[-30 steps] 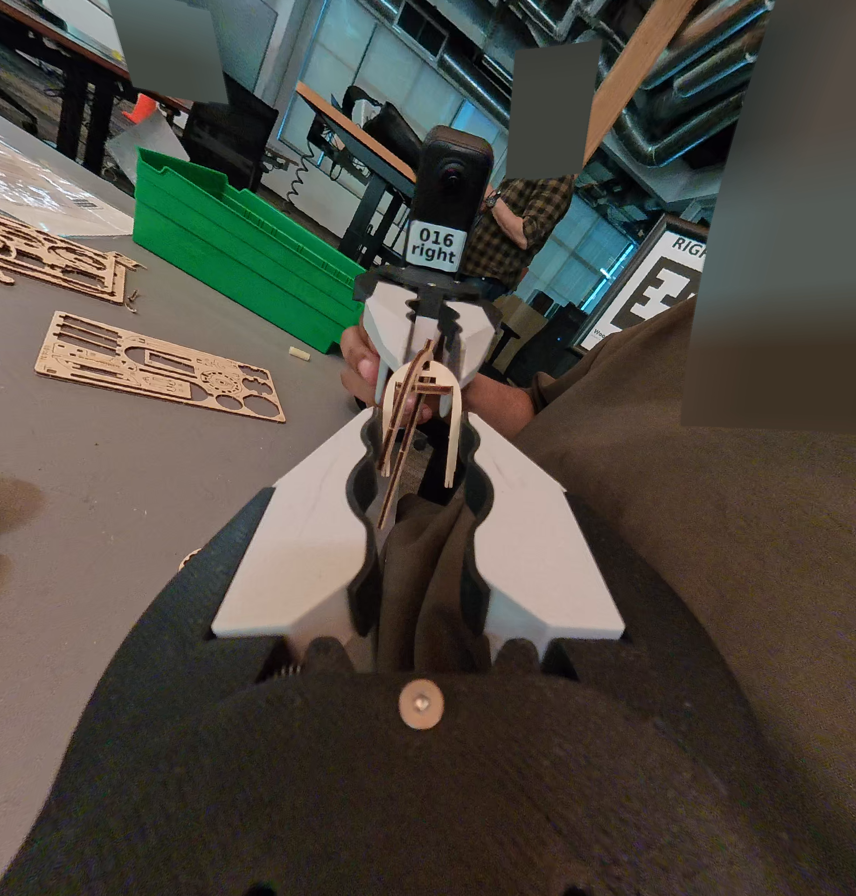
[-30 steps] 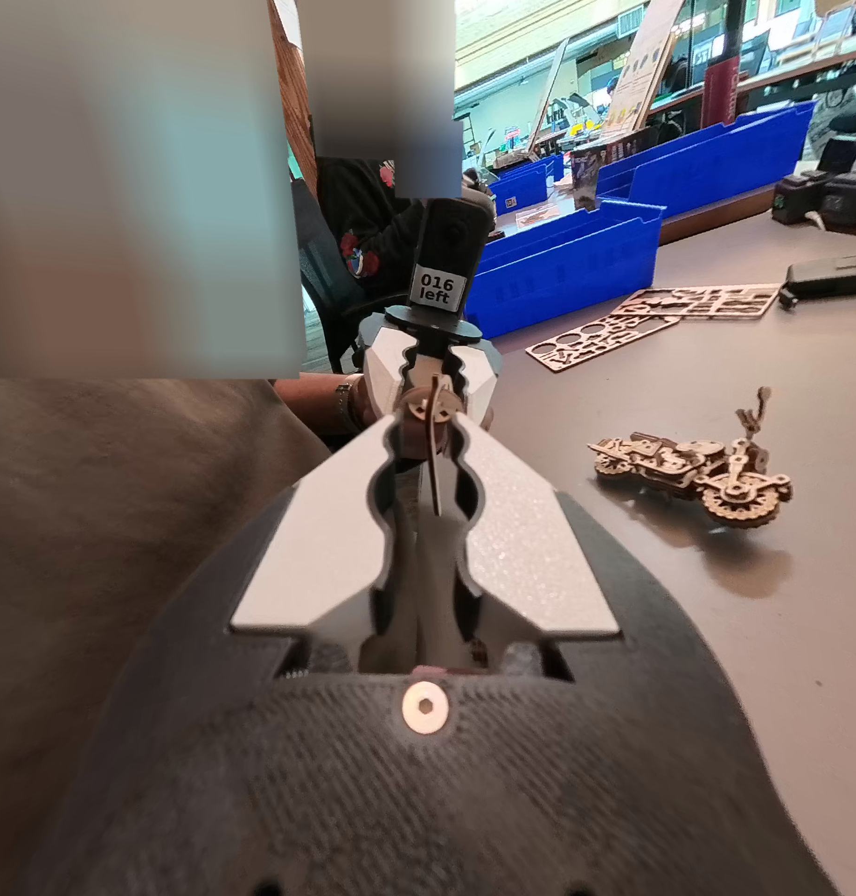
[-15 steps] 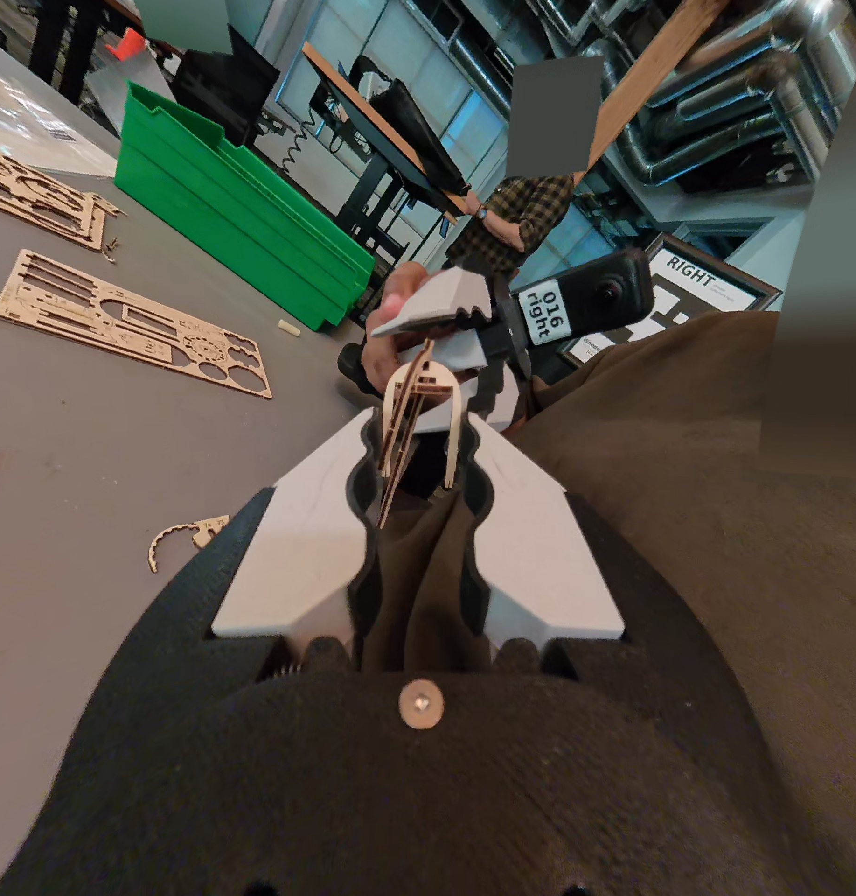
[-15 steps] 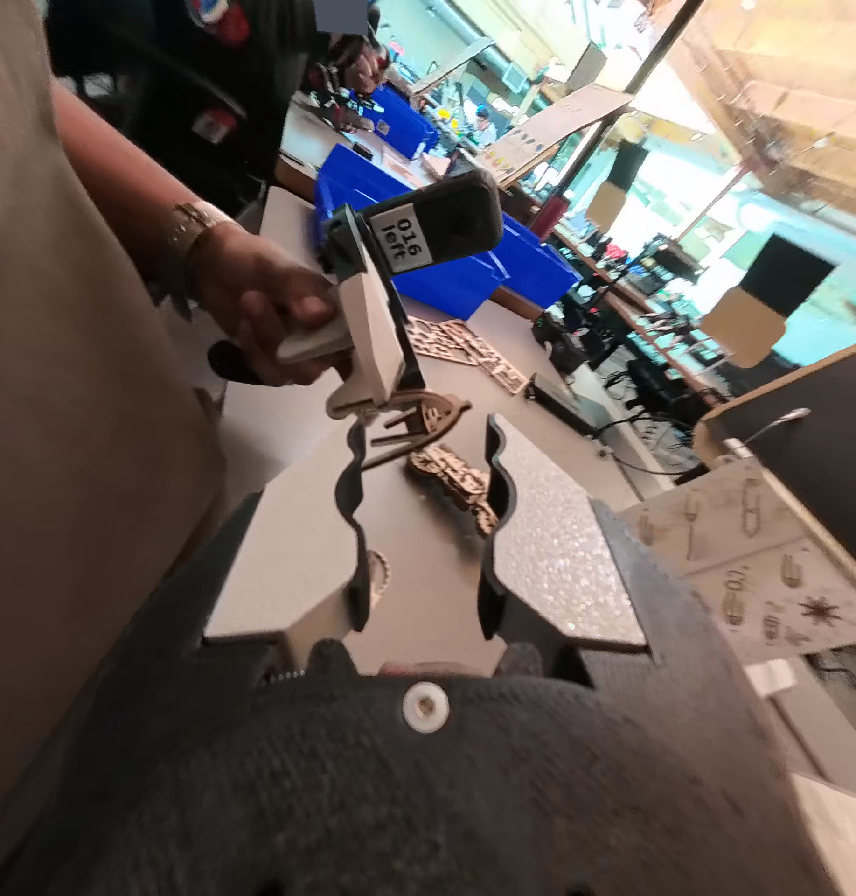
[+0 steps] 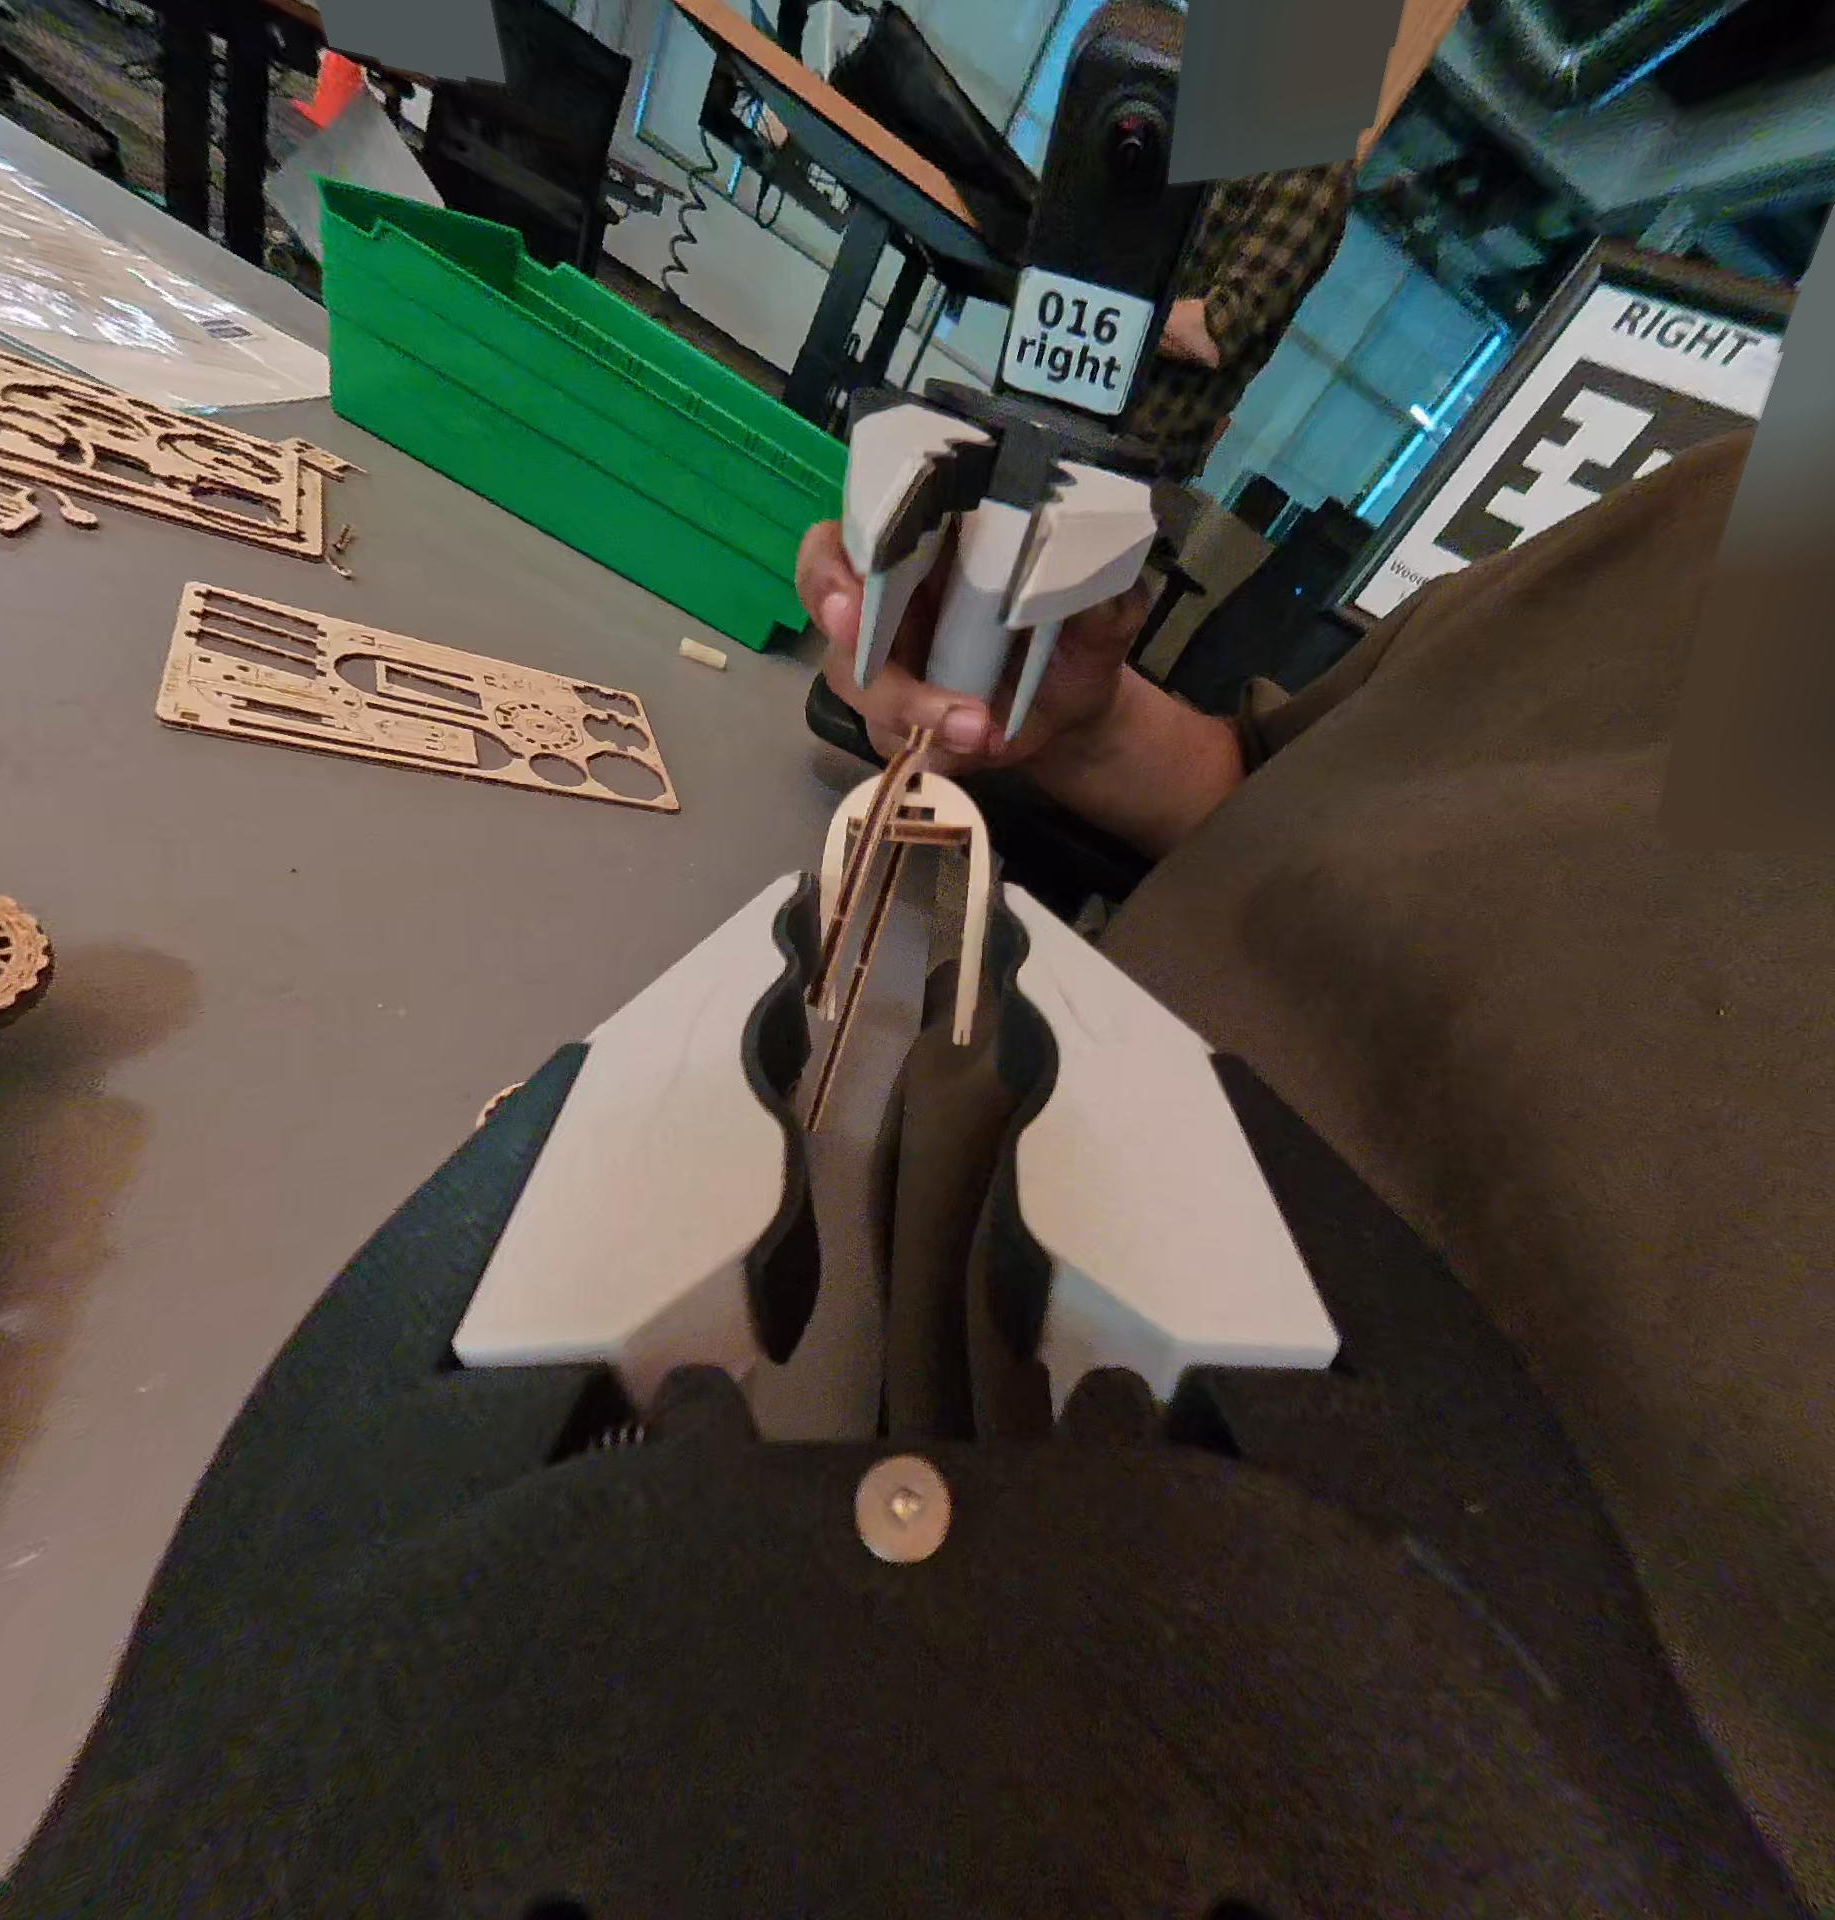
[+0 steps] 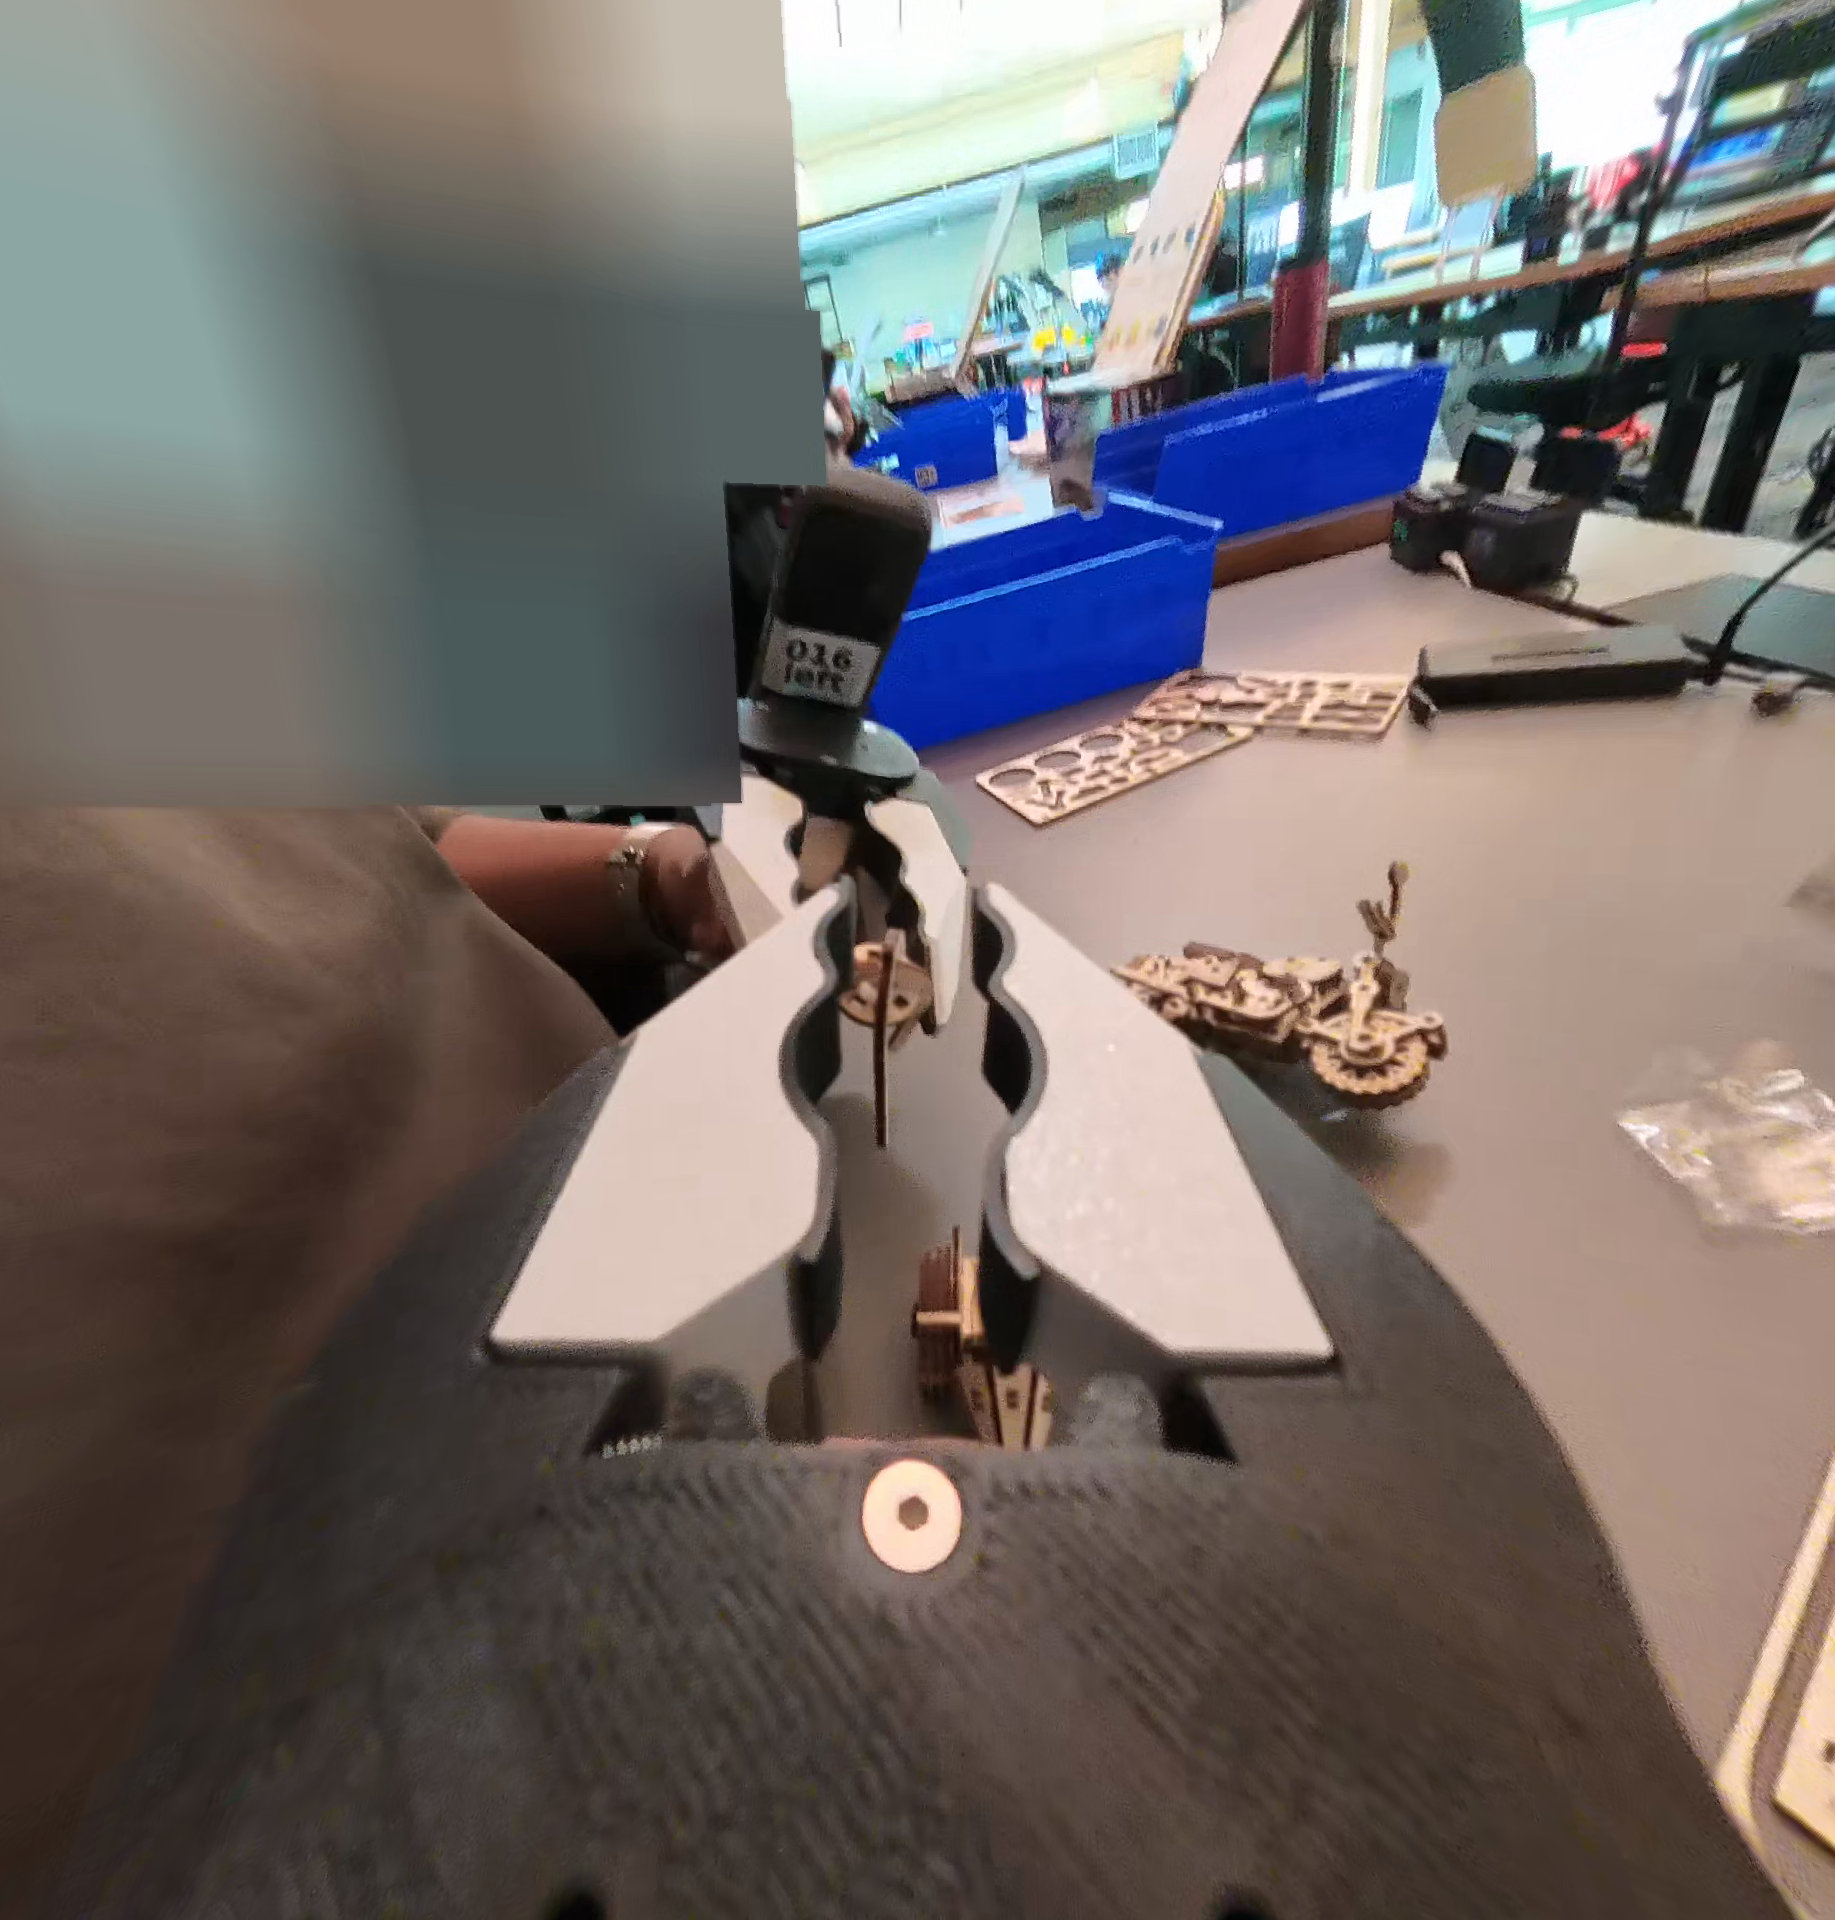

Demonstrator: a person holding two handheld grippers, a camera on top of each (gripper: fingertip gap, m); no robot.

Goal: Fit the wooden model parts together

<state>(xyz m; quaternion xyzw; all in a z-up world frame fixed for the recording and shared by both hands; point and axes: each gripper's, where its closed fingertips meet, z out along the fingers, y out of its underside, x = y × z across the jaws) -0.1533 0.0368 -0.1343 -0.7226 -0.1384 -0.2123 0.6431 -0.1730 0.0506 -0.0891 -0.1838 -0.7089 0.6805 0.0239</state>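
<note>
My left gripper (image 5: 897, 914) is shut on a small arch-shaped wooden part (image 5: 960, 842) with a thin strip through it, held up above the grey table (image 5: 393, 997). My right gripper (image 5: 939, 691) faces it from just beyond, jaws open and empty, tips close to the strip's top end. In the right wrist view my right gripper (image 6: 908, 925) is open around the part (image 6: 882, 987), which the left gripper (image 6: 877, 883) holds. A part-built wooden motorcycle (image 6: 1297, 1013) stands on the table to the right. A small wooden sub-assembly (image 6: 970, 1361) lies below my right fingers.
A green bin (image 5: 580, 416) and two punched wooden sheets (image 5: 404, 696) (image 5: 134, 457) lie at the left. Blue bins (image 6: 1048, 613), more sheets (image 6: 1193, 727), a black device (image 6: 1557, 665) and a clear plastic bag (image 6: 1765, 1143) lie at the right. The person's brown sleeve is close. Spacing between my two grippers at the tips: around 6 centimeters. My left tips are roughly 15 centimeters from the part-built wooden motorcycle (image 6: 1297, 1013).
My right gripper has let go of the wooden part, opened, swung aside and come back facing the left gripper. The left gripper has kept hold of the part.
</note>
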